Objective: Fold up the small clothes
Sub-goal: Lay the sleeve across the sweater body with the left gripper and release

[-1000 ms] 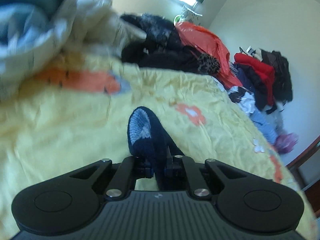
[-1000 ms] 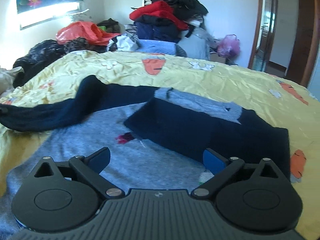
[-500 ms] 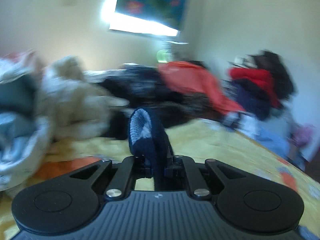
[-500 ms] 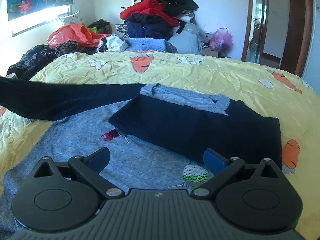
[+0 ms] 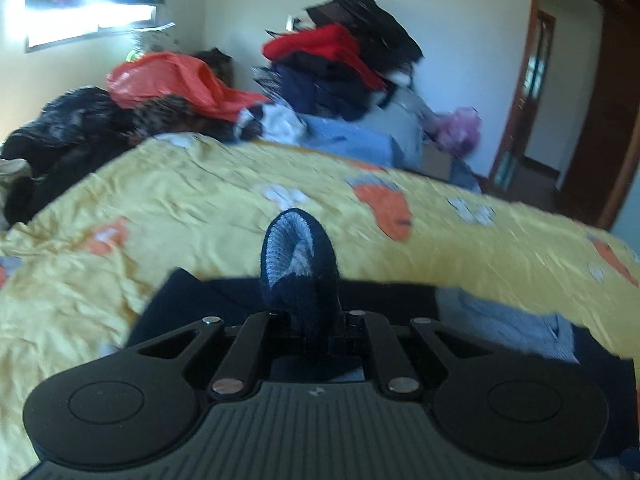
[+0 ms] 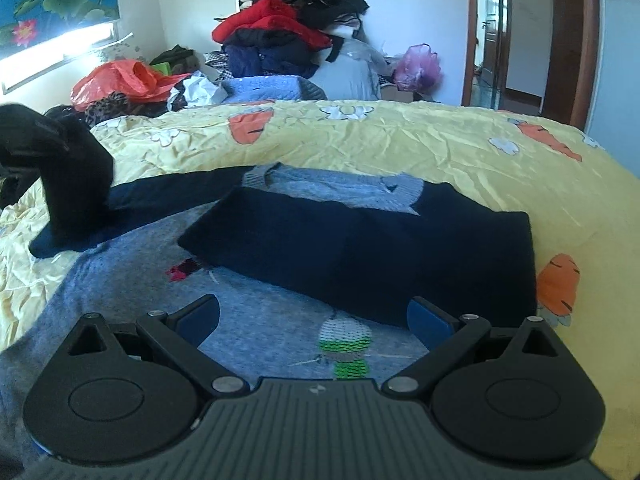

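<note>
- Left wrist view: the left gripper [image 5: 308,320] is pressed together, pinching the navy sleeve cuff [image 5: 298,256], which sticks up ahead of the tongs with its pale grey lining showing.
- Right wrist view: the right gripper [image 6: 314,318] is spread wide with nothing between its blue pads [image 6: 426,320], hovering over the grey front of the small sweater [image 6: 256,320].
- Just ahead of those open tongs lies the other navy sleeve [image 6: 360,256], folded flat across the sweater's chest, its far edge near the grey collar [image 6: 332,184].
- Off to the left of the right tongs, the pinched sleeve rises from the bed, its lifted end dark and blurred.
- Beyond and right of the sweater, the yellow carrot-print bedspread [image 6: 400,144] lies wrinkled and open up to its rounded far edge.
- Past that edge sits a heap of clothes [image 6: 288,32], an orange bag [image 6: 120,80] and a pink bag [image 6: 418,66] against the white wall.
- At far right a wooden doorway [image 6: 560,40] stands open.
</note>
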### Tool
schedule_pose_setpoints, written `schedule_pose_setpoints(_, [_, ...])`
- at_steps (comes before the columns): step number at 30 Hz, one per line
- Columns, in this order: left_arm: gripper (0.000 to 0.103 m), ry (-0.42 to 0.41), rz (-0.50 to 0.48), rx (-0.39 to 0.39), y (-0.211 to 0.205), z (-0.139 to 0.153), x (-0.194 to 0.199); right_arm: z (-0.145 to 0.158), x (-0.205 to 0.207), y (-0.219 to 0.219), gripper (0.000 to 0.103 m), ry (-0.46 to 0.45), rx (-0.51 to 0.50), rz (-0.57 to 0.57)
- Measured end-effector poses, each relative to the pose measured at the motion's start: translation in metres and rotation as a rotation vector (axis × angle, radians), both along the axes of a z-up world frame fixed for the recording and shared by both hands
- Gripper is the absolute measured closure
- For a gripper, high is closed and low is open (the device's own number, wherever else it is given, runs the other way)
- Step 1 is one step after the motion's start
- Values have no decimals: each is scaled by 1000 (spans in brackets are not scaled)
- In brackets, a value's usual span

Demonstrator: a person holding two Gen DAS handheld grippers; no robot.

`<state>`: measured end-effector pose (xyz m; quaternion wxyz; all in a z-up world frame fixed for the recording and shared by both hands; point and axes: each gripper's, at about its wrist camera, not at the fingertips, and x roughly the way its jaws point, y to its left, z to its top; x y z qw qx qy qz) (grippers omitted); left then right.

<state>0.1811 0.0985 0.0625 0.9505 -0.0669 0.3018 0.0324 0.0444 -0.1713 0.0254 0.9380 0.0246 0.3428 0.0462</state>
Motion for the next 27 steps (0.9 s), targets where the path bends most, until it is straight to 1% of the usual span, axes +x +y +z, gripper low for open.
schedule_pose_setpoints(4, [95, 21, -38, 15, -22, -8, 2, -2, 0, -10, 3, 1, 8, -23])
schedule_pose_setpoints(10, [95, 27, -101, 37, -54, -10, 0, -6, 1, -24, 3, 5, 29, -57])
schedule_pose_setpoints(19, [95, 45, -213, 20, -108, -16, -1, -8, 1, -35, 3, 9, 19, -75])
schedule_pose_setpoints(27, [95, 62, -262, 14, -139, -25, 1, -10, -3, -54, 3, 13, 1, -119])
